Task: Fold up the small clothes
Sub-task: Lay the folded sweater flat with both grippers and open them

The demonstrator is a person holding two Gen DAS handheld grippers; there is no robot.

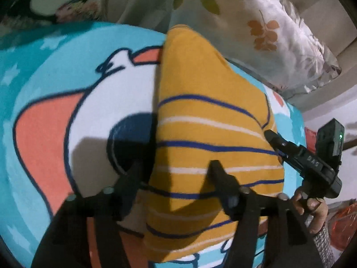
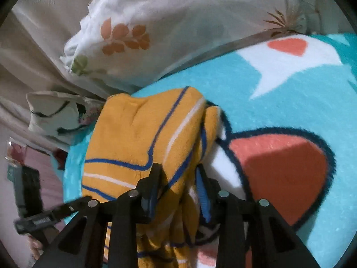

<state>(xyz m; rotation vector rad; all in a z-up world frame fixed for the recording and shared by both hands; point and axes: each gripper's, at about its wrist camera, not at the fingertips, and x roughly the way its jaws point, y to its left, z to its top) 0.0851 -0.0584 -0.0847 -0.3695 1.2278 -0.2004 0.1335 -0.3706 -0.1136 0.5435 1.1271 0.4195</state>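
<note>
A small yellow garment [image 1: 209,134] with blue and white stripes lies folded lengthwise on a turquoise cartoon blanket [image 1: 40,71]. My left gripper [image 1: 176,164] is open, its fingers straddling the garment's left edge just above the cloth. The right gripper [image 1: 271,135] shows at the garment's right edge in the left wrist view. In the right wrist view my right gripper [image 2: 178,169] has yellow fabric bunched between its jaws, which stand partly apart; the garment [image 2: 138,134] stretches away to the left. The other gripper [image 2: 73,207] shows low at the left.
Floral white pillows [image 1: 279,44] [image 2: 138,26] lie along the far edge of the blanket [image 2: 279,102]. A person's hand [image 1: 312,210] holds the right gripper's handle. The bed edge and pink floor [image 2: 42,163] lie to the left in the right wrist view.
</note>
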